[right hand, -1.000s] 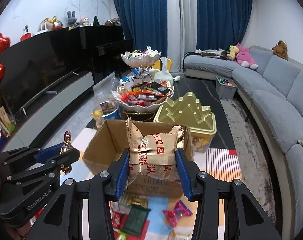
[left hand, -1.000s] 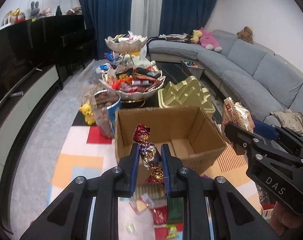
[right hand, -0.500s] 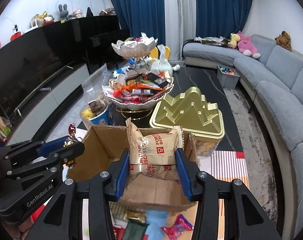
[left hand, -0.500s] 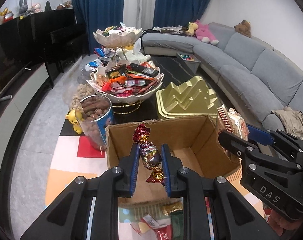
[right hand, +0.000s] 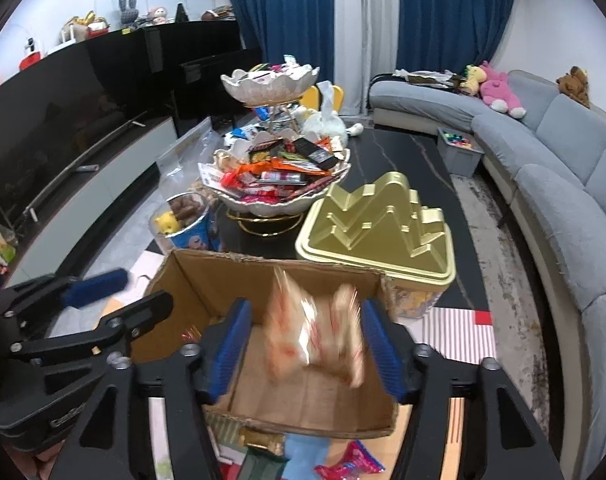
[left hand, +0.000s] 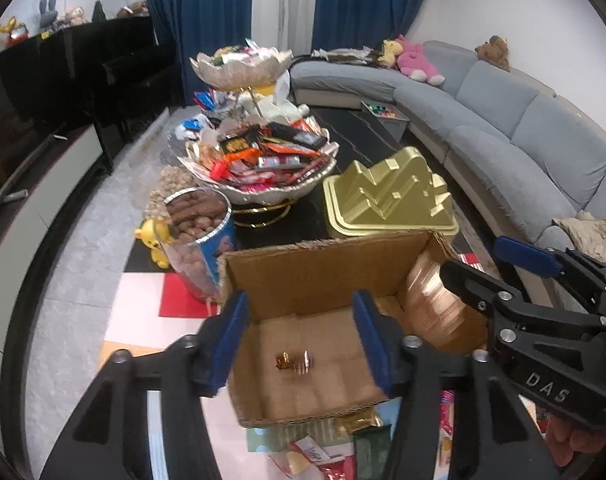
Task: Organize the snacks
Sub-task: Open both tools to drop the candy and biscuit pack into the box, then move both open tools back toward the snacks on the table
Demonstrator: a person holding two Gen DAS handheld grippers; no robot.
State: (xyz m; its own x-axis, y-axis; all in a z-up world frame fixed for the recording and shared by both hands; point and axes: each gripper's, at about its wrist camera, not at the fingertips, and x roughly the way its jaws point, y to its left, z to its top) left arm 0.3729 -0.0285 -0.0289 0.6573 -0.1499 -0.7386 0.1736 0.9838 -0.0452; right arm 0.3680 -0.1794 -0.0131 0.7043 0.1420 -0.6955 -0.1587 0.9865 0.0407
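We have both hand-held grippers over the open cardboard box [left hand: 323, 320], and both stand released: the left hand-held gripper [left hand: 299, 340] has its blue pads wide apart with nothing between them, and the right hand-held gripper [right hand: 305, 344] is spread just as wide. The foil-wrapped candy [left hand: 295, 361] lies on the box floor, near the middle. The biscuit packet [right hand: 315, 340] shows as a blur between the right pads, touching neither that we can see, so we judge it is dropping into the box. Both snacks look light; the packet is a soft, crinkly pouch whose contents would probably crumble under a hard squeeze, so we would take it across its flat faces at mid-height. The candy is small and slick in its foil, best pinched at the body rather than the twisted ends. More wrapped snacks [right hand: 349, 468] lie loose on the coloured mat just in front of the box's near edge. Beyond the box, on the dark desk [right hand: 403, 156], stand a gold lidded tin [left hand: 387, 196], a tiered snack bowl [left hand: 259, 168] and a tub of chocolates [left hand: 199, 216]. A grey sofa [left hand: 523, 140] curves along the right wall.
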